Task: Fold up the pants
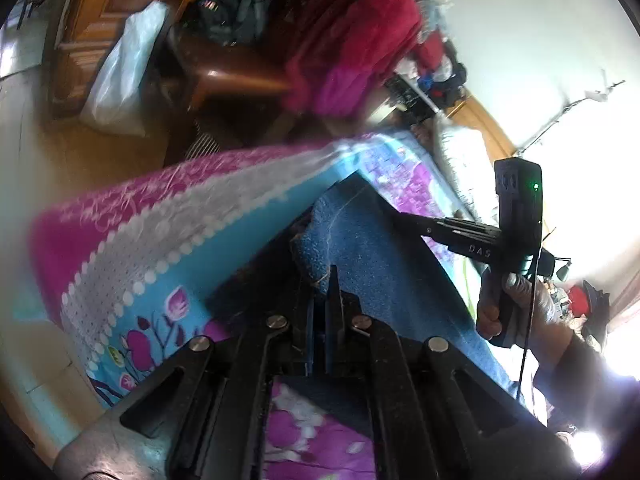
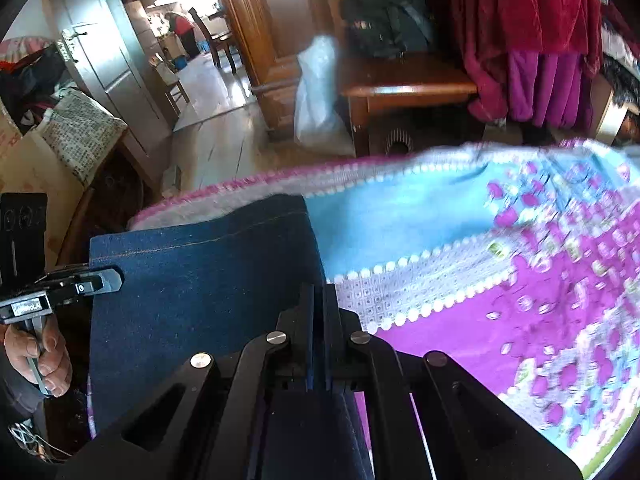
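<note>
Blue denim pants (image 1: 372,252) lie lifted over a floral bedspread (image 1: 160,248). My left gripper (image 1: 320,280) is shut on a bunched edge of the denim at the bottom centre of the left wrist view. The right gripper (image 1: 396,214) reaches in from the right, held by a hand (image 1: 516,308), its tips at the far edge of the fabric. In the right wrist view the pants (image 2: 200,292) hang as a flat panel. My right gripper (image 2: 318,290) is shut on their right edge, and the left gripper (image 2: 116,278) pinches the left edge.
The bedspread (image 2: 500,312) runs right and forward. Beyond the bed stand a wooden table (image 2: 404,84) with a dark backpack (image 2: 384,20), a white plastic bag (image 2: 316,92) and hanging red robes (image 2: 532,24). A person (image 2: 182,28) stands in the far room.
</note>
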Tool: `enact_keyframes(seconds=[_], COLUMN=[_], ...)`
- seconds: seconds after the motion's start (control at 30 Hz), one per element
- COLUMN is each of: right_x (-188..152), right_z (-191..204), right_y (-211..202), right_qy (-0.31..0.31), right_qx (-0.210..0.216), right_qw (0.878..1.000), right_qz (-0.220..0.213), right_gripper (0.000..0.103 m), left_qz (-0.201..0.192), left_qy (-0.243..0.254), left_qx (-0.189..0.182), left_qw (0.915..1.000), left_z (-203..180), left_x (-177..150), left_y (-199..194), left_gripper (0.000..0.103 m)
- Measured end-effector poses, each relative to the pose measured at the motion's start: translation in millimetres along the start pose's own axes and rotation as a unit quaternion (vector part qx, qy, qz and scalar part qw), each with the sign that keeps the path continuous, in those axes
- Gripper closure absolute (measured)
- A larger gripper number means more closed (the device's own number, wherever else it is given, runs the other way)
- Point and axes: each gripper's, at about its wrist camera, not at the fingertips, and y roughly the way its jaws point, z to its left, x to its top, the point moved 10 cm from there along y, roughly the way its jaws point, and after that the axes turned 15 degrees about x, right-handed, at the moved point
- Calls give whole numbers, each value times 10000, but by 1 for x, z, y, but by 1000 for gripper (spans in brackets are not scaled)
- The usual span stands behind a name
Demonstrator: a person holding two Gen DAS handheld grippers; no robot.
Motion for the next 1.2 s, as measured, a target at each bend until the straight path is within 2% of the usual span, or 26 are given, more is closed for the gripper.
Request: enact_keyframes(seconds=[0.07, 0.1, 0.17, 0.3, 0.4, 0.43, 0.5, 0.53, 0.6, 0.63, 0.7, 0.77, 0.8, 0.87, 0.93, 1.1, 1.2], right_x=[-9, -9, -6, -16, -65, -97, -149, -177, -226, -243, -275, -280, -278, -268, -262, -274, -288], right_z=[-7, -9, -10, -4, -1, -4, -9, -13, -11, -9, -21, -23, -22, -8, 10, 32, 43], right_y=[15, 14, 1, -73, -151, -176, -198, -206, -213, -209, -193, -195, -197, -206, -215, -232, -237], right_qy=[77, 134, 195, 1, 169, 320, 618, 807, 1343, 1472, 1790, 1978, 2059, 1912, 1775, 1988, 2252], right_qx=[36, 83, 13, -449, -700, -884, -1130, -1270, -1071, -949, -1049, -1034, -1106, -1312, -1312, -1240, -1115], right_qw=[9999, 9999, 9997, 9980, 9947, 9929, 9900, 9873, 9829, 9821, 9767, 9708, 9681, 9678, 9689, 9625, 9558], right_qz=[130, 60, -132, -454, -735, -725, -585, -507, -663, -699, -553, -880, -902, -974, -1123, -1368, -1527], right_gripper=[98, 98, 90, 85, 84, 83, 83, 83, 83, 83, 84, 88, 88, 74, 64, 64, 64], left_qz=[182, 174, 204, 89, -98, -142, -243, -257, -199, -142, 49, 323, 461, 686, 817, 1167, 1211], left_qy=[-67, -142, -276, -349, -381, -469, -709, -755, -712, -683, -624, -542, -545, -582, -637, -938, -1225], left_qx=[-19, -143, -340, -387, -205, -208, -182, -159, -99, -114, -142, -192, -236, -398, -610, -739, -944], left_qw=[9998, 9996, 9988, 9986, 9990, 9986, 9970, 9967, 9972, 9975, 9979, 9978, 9972, 9952, 9927, 9860, 9805], left_z=[9, 12, 15, 19, 30, 35, 47, 50, 51, 51, 46, 40, 36, 29, 22, 20, 22], left_x=[-10, -11, -10, -5, -3, -2, 0, 0, -5, -9, -19, -29, -33, -40, -44, -55, -52], left_y=[13, 12, 7, -10, -26, -30, -37, -39, -40, -40, -36, -30, -28, -28, -30, -18, -10], left_gripper=[97, 96, 96, 89, 84, 82, 81, 80, 80, 80, 80, 80, 80, 80, 80, 80, 80])
